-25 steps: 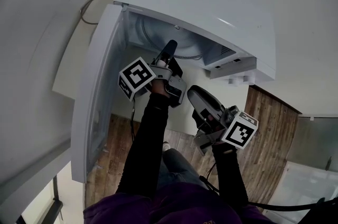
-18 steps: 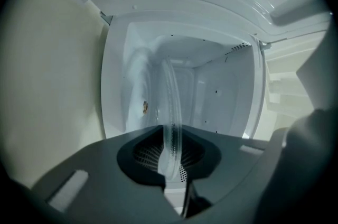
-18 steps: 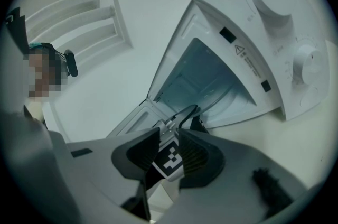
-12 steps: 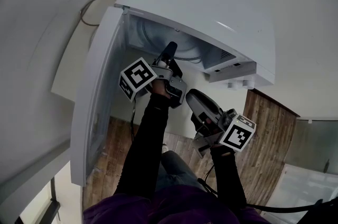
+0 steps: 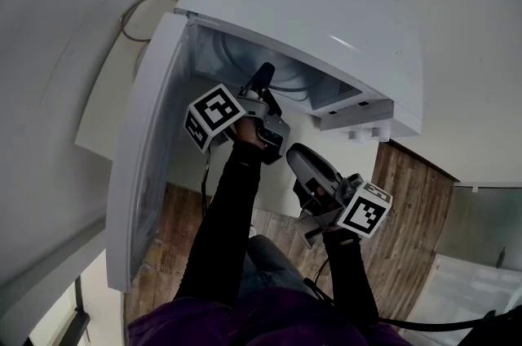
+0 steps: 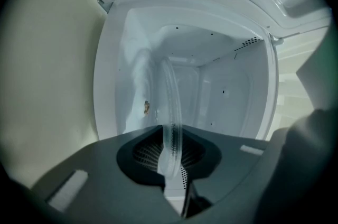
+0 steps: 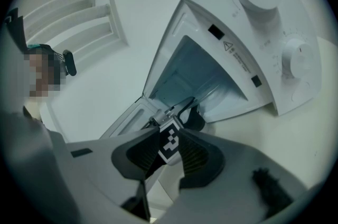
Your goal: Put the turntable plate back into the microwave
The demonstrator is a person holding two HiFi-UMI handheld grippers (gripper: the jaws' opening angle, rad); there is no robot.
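Glass of the turntable plate (image 6: 170, 106) is barely made out from the head view; its near rim is clamped edge-on in the left gripper (image 6: 171, 157), the disc reaching deep into the microwave (image 5: 310, 2). At the microwave's left its door (image 5: 143, 165) is swung open; before the microwave the right gripper (image 5: 303, 161) is held wide, empty

Turntable plate (image 6: 170, 112) partway inside microwave (image 6: 232, 85)

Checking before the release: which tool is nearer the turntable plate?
Left. The left tool grips the turntable plate by its rim inside the microwave; the right tool hangs outside, apart from it.
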